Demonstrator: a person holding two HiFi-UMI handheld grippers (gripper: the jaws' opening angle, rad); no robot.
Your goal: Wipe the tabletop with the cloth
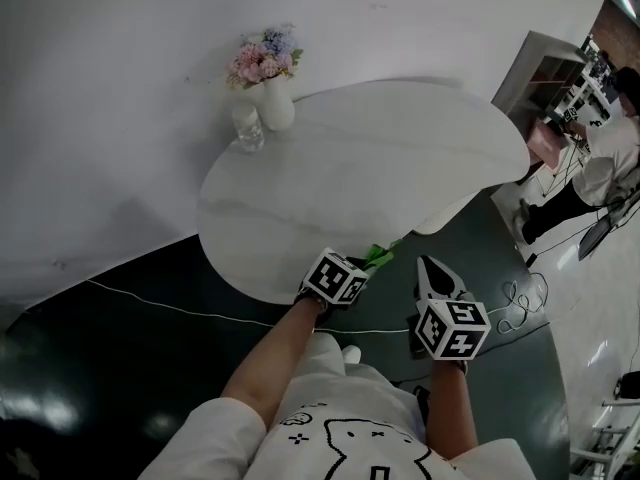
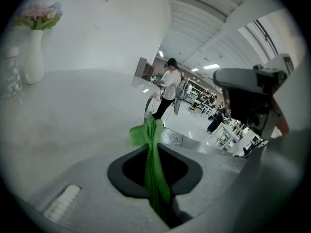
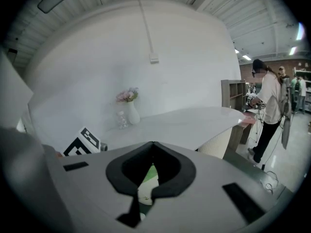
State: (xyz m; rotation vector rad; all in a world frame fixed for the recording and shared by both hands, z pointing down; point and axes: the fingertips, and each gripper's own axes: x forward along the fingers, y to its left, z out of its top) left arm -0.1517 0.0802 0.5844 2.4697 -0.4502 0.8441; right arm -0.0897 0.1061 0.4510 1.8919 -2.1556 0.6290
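- Count: two grippers, one cloth, one table, one vase, one glass jar.
- Your left gripper (image 1: 366, 262) (image 2: 155, 152) has its jaws clamped on the green cloth (image 1: 383, 254) (image 2: 154, 166). The cloth bunches through them and sticks out past the tips.
- The cloth sits at the near rim of the white table (image 1: 350, 168) (image 2: 73, 110) (image 3: 194, 120). You cannot tell whether it touches the top.
- Your right gripper (image 1: 432, 268) (image 3: 153, 144) is just beside the left one. Its jaws meet at the tips and grip nothing.
- The vase (image 1: 277, 103) (image 2: 33, 57) (image 3: 132, 114) of flowers and the jar (image 1: 248, 126) (image 2: 9, 76) (image 3: 121, 119) stand together at the far edge, well apart from the cloth.
- Only the head view shows both grippers whole. The gripper views add a standing person (image 2: 167, 89) (image 3: 267, 106) beyond the table.
- In the right gripper view a sliver of green shows behind the jaw opening, too small to identify.
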